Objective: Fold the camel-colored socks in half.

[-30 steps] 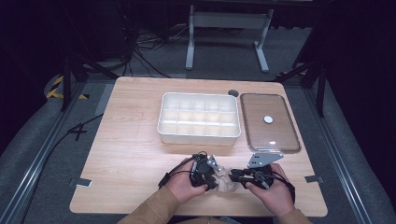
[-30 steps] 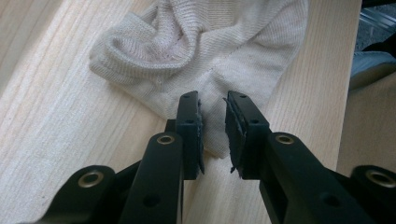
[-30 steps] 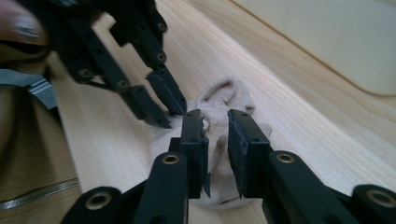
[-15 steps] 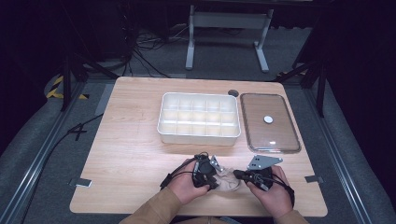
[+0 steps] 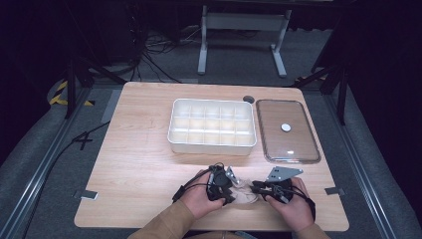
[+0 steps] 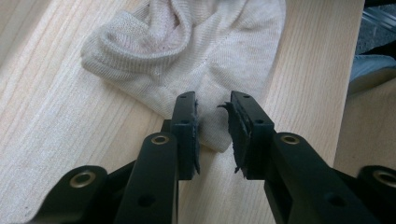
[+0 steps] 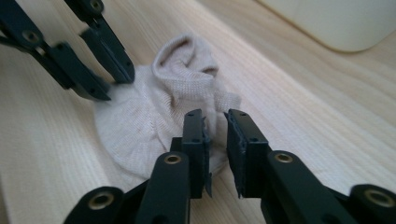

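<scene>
Both grippers (image 5: 242, 187) at sock (image 5: 244, 195) — table's (image 5: 139, 164) near edge

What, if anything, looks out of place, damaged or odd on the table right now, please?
The pads on the left gripper look frayed, with torn edges. The right gripper shows similar ragged pad edges. The beige sock lies bunched between them near the table's front edge. The lid lies flat beside the compartment box. Nothing is spilled.

Cream ribbed-knit sock (image 7: 154, 112) (faintly stained) on pale woodgrain table (image 5: 139, 164).
</scene>
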A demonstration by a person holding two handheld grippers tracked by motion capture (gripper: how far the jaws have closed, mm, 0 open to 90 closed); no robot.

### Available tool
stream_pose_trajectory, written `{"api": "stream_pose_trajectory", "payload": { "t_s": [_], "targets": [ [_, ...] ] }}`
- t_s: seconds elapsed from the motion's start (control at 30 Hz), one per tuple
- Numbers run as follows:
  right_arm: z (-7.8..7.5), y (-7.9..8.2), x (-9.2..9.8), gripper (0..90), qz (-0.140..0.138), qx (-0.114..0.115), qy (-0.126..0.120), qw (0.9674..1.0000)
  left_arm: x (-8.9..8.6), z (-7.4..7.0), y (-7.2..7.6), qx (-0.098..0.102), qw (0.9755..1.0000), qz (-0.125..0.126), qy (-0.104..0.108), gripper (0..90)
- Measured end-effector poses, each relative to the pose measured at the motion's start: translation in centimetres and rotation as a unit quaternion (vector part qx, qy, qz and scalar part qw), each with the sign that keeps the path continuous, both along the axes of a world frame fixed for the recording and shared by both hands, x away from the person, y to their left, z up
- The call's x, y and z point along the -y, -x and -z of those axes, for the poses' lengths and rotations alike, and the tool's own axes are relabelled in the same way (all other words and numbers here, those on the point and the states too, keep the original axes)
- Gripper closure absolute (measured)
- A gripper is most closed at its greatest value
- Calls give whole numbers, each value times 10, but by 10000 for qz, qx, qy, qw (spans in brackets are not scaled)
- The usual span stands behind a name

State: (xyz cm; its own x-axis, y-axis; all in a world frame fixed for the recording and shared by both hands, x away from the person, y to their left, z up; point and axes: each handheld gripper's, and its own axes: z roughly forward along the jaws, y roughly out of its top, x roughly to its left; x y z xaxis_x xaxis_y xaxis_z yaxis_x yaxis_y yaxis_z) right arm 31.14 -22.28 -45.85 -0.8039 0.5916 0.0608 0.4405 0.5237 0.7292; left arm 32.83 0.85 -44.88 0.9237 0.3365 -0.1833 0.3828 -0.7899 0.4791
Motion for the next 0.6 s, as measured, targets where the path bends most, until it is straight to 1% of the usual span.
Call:
{"api": "stream_pose_trajectory", "payload": {
  "t_s": [0.07, 0.1, 0.13, 0.17, 0.23, 0.27, 0.3, 0.37, 0.4, 0.43, 0.53, 0.57, 0.6],
  "targets": [
    [-10, 4, 2, 752, -62, 146, -111, 9998, 0, 0, 0, 5, 10000, -11, 44, 709],
    [-15, 7, 2, 776, -110, 220, -144, 9996, 0, 0, 0, 20, 10000, -5, 39, 708],
    [-19, 10, 1, 799, -189, 259, -151, 9994, 0, 0, 0, 18, 10000, -8, 14, 708],
    [-22, 12, -2, 810, -319, 245, -152, 9991, 0, 0, 0, 16, 10000, 14, 17, 708],
    [-20, 15, -9, 806, -521, 186, -69, 9984, 1, 0, 0, 44, 10000, 24, 5, 708],
    [-17, 15, -12, 797, -599, 115, -1, 9981, 0, 0, 0, 43, 10000, 19, 7, 709],
    [-13, 14, -14, 785, -630, 27, 81, 9980, 0, 0, 0, 38, 10000, 23, 5, 710],
    [-4, 12, -14, 768, -622, -60, 302, 9976, 0, 0, 0, 25, 10000, -2, 6, 715],
    [-3, 11, -13, 765, -611, -76, 363, 9974, 0, 0, 0, 14, 10000, 27, -2, 717],
    [0, 9, -12, 766, -613, -143, 416, 9971, 0, 1, -1, 2, 10000, 41, 8, 718],
    [3, 8, -11, 766, -706, -156, 489, 9962, 1, 1, -2, -28, 10000, 54, -1, 717],
    [4, 7, -11, 766, -732, -156, 476, 9961, 1, 2, -1, -59, 10000, 31, 12, 717],
    [5, 6, -11, 767, -738, -197, 450, 9961, 1, 2, -1, -49, 10000, 27, 19, 717]
  ]
}}
